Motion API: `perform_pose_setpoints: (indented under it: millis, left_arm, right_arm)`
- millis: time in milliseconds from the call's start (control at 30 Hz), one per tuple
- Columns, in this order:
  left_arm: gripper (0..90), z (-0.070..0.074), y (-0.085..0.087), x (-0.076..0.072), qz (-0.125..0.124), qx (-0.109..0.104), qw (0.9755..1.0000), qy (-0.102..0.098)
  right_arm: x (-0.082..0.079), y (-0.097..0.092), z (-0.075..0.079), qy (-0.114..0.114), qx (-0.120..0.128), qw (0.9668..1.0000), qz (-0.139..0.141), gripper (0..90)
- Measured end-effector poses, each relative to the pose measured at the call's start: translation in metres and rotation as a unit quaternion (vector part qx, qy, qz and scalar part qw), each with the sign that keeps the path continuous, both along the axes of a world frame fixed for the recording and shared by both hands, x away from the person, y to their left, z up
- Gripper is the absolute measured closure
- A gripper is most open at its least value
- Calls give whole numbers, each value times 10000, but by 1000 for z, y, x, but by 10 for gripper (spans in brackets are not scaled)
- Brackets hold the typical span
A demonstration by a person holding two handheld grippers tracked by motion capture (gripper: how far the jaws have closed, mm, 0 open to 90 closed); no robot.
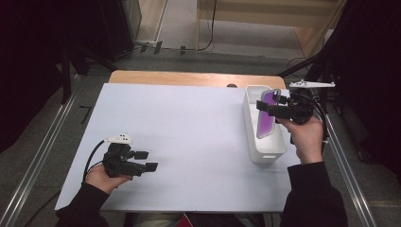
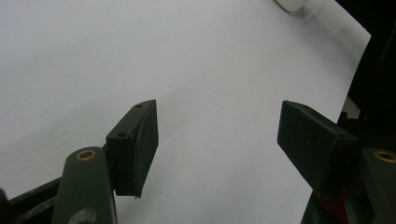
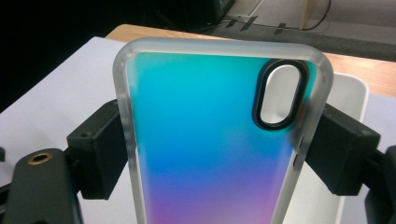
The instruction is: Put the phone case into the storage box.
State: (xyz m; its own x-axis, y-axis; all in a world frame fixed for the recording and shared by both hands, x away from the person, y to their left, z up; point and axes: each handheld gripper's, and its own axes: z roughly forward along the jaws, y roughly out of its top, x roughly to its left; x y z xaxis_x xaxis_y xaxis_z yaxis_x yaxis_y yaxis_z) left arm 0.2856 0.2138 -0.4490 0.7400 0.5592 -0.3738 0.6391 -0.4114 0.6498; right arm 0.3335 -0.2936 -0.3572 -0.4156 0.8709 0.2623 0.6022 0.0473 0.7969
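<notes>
A phone case (image 3: 210,149) with a blue-to-purple back, frosted rim and oval camera cutout stands upright between my right gripper's (image 3: 219,154) jaws, which press on its two long edges. In the high view the phone case (image 1: 266,113) hangs over the white bin (image 1: 253,142) at the table's right side, and my right gripper (image 1: 272,109) reaches it from the right, shut on it. My left gripper (image 1: 147,161) rests low over the white sheet near the front left, jaws wide apart. In the left gripper view my left gripper (image 2: 217,135) has nothing between its pads (image 2: 140,144).
A white sheet (image 1: 189,137) covers most of the wooden table (image 1: 189,78). The narrow white bin stands lengthwise near the right edge. Metal rails (image 1: 38,156) run along the floor on both sides, and dark stands rise at the back corners.
</notes>
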Motion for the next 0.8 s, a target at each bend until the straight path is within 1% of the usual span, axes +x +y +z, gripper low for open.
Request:
perform_pose_setpoints:
  millis: [67,200,367,433,567,633,733,800]
  left_arm:
    - [290,0,0,0,-11,-10,10000,0]
    - [290,0,1,0,16,-7,10000,-7]
    - [290,0,1,1,-7,2,10000,15]
    - [290,0,1,0,-1,0,10000,7]
    - [290,0,1,0,13,-3,10000,25]
    - [290,-1,2,1,25,-60,10000,19]
    - [290,0,2,1,5,-18,10000,23]
    - [290,-1,2,1,6,-42,10000,11]
  right_arm:
    - [3,0,-1,7,1,10000,-78,149]
    - [11,0,-3,-8,-108,9998,-191,149]
    - [19,-1,-5,50,-110,9995,-293,148]
    - [21,-1,-5,70,-120,9994,-328,149]
    - [26,-2,-7,25,-129,9992,-384,148]
    - [28,-2,-8,25,-145,9990,-423,148]
    - [32,-2,-9,35,-149,9987,-478,148]
    - [35,-2,-8,29,-185,9987,-481,148]
